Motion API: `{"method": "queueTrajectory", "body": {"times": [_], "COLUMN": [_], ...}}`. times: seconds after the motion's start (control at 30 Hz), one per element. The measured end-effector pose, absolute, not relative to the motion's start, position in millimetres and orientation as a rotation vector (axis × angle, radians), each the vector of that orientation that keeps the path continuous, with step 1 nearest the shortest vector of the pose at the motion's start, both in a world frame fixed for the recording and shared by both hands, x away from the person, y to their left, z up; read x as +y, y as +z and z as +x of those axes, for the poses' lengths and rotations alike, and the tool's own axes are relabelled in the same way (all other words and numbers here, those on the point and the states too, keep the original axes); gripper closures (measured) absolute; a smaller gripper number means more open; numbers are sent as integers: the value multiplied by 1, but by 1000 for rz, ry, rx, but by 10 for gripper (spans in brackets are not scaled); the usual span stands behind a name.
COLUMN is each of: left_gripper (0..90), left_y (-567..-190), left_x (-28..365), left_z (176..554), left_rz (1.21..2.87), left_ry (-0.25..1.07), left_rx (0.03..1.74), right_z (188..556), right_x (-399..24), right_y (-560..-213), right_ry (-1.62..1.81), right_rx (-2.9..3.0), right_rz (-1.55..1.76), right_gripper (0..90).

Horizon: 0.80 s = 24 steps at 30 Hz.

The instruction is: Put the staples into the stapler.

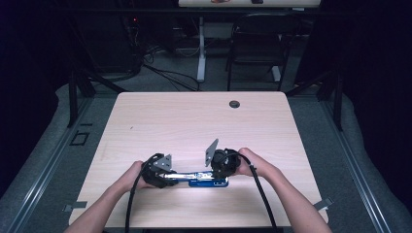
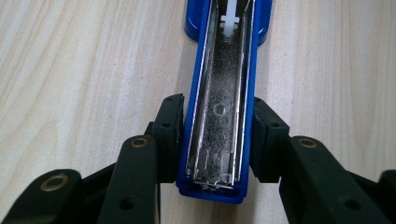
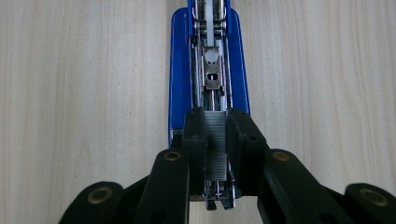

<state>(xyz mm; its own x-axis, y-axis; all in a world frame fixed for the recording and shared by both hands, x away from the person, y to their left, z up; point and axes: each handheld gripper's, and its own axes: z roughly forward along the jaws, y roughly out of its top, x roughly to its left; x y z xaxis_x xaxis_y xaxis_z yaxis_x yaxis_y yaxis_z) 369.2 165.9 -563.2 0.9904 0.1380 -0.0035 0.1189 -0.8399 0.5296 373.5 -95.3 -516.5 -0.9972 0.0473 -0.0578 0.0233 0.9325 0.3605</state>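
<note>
A blue stapler (image 1: pixel 208 181) lies opened out flat near the front edge of the table. In the left gripper view its blue lid (image 2: pixel 219 93) faces up with the bare metal channel showing, and my left gripper (image 2: pixel 217 133) is shut on its sides near the tip. My right gripper (image 3: pixel 215 133) is shut on a grey strip of staples (image 3: pixel 215 149), held just over the stapler's magazine rail (image 3: pixel 212 77) and blue base (image 3: pixel 180 70). In the high view the left gripper (image 1: pixel 175 177) and right gripper (image 1: pixel 217 174) face each other along the stapler.
The pale wooden table (image 1: pixel 194 121) has a round cable hole (image 1: pixel 234 104) at its far side. Beyond the table stand a black chair (image 1: pixel 257 43) and a white desk leg (image 1: pixel 200 48), with cables on the floor.
</note>
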Motion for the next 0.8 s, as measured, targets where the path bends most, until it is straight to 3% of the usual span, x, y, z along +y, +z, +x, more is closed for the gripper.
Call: {"method": "queueTrajectory", "body": {"times": [0.8], "left_gripper": [615], "left_y": [-563], "left_x": [166], "left_z": [369], "left_rz": [2575], "left_ry": [41], "left_rx": [181], "right_z": [377], "right_x": [-96], "right_y": [-517], "right_ry": [572], "right_rx": [3030], "right_rz": [33], "right_gripper": [783]}}
